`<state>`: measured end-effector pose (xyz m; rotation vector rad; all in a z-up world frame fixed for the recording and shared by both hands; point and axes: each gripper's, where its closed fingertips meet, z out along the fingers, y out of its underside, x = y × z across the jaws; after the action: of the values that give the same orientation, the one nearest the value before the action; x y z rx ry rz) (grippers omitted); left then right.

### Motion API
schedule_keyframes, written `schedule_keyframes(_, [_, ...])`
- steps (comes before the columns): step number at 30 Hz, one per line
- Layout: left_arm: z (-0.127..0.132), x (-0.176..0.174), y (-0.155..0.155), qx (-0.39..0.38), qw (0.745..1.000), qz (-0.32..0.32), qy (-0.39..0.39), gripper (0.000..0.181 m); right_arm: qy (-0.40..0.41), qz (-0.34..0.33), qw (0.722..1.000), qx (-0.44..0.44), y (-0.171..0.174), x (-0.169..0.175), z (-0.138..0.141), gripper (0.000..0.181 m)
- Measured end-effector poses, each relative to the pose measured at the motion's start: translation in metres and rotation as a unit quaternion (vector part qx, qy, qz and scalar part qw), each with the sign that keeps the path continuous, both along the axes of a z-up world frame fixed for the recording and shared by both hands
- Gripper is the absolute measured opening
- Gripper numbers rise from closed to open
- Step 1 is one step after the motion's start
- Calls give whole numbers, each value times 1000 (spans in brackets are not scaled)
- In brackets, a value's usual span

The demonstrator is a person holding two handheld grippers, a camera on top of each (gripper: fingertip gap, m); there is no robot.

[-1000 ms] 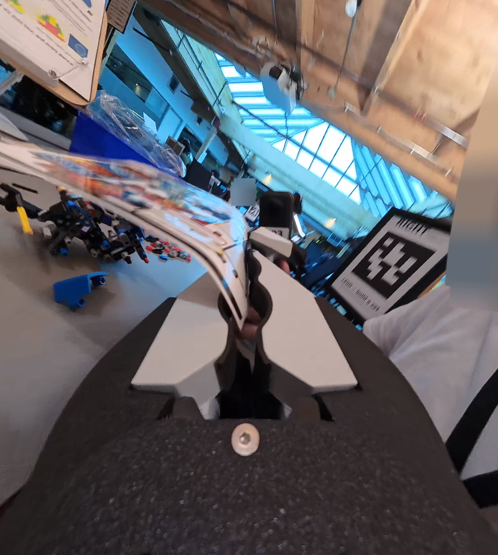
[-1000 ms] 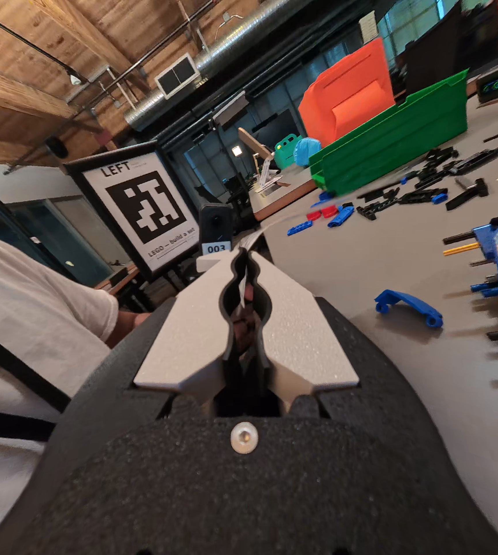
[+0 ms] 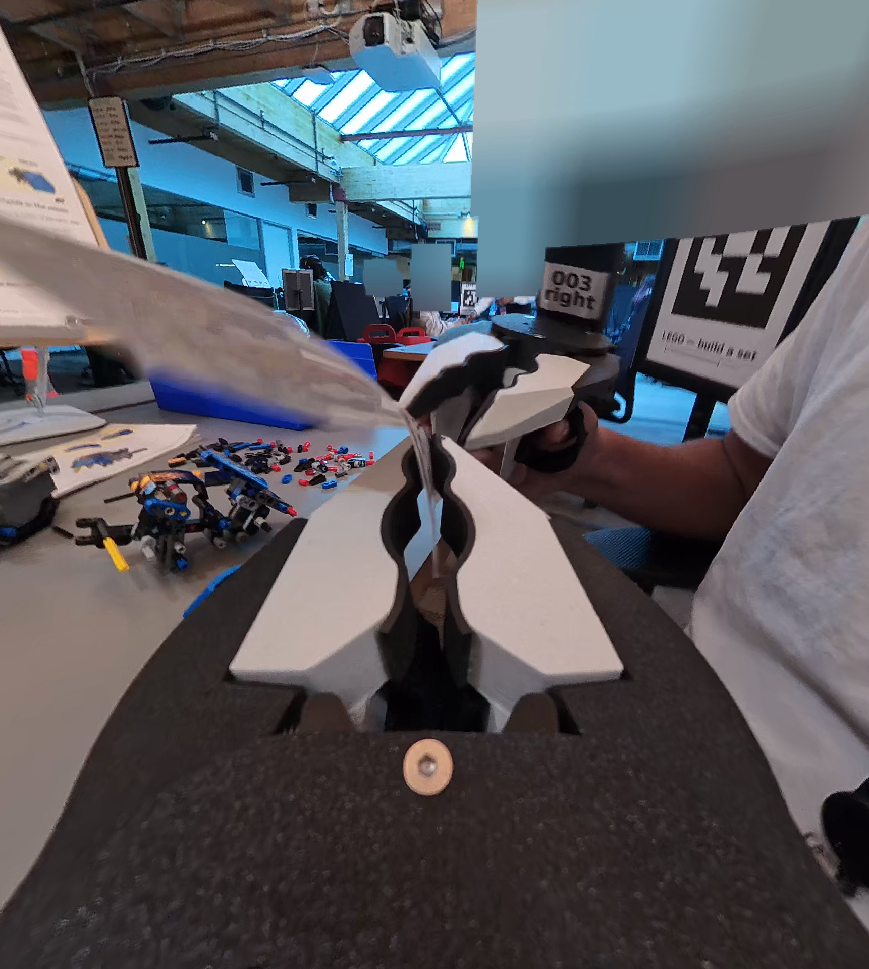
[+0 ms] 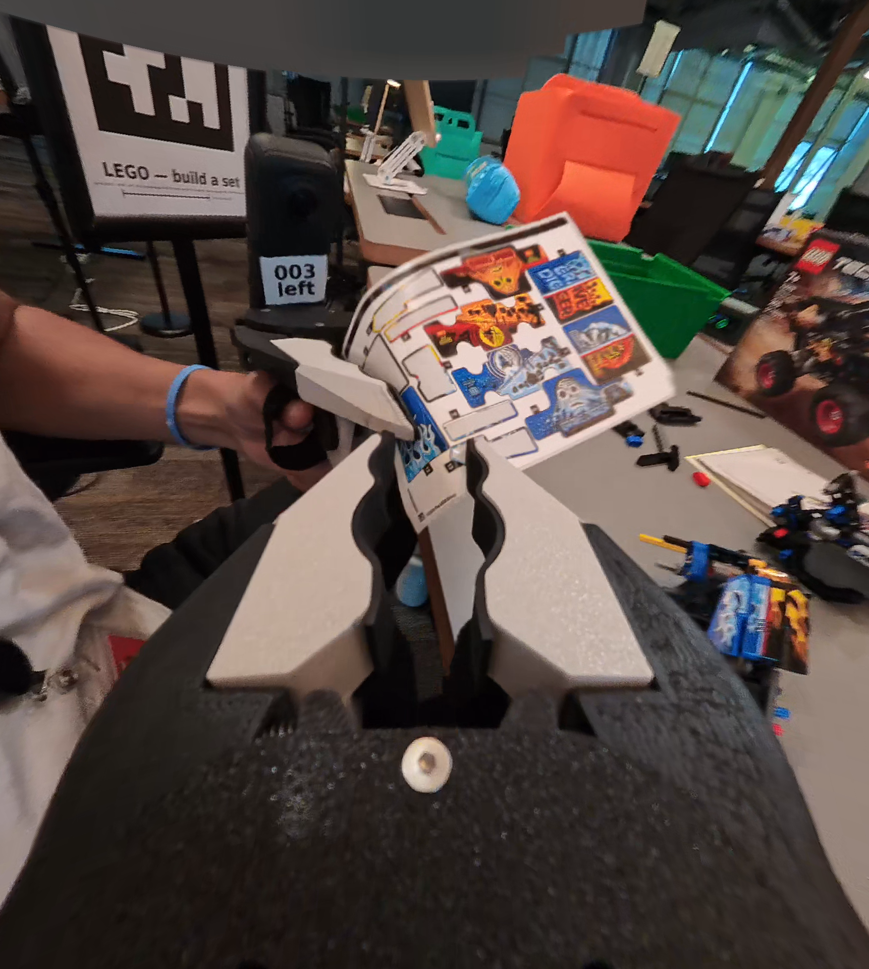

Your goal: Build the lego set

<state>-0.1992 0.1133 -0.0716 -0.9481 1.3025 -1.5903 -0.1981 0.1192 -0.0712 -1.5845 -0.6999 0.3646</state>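
While the left gripper pinches the sticker sheet above the table, the right gripper stands narrowly parted at its lower corner — peeling a sticker likely comes next.

Printed signboard, camera labels, lego box bear writing.

Sticker sheet raised before you — half-built model right on table, box behind.
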Motion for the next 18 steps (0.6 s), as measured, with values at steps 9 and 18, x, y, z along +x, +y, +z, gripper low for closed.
schedule_keyframes(9, [-2,-3,-8,59,998,-3,-16,0,122,91,984,-94,-6,-7,-7,23])
schedule_keyframes(18, [-7,-5,-11,125,992,6,-14,0,205,161,951,-166,-13,-11,-11,20])
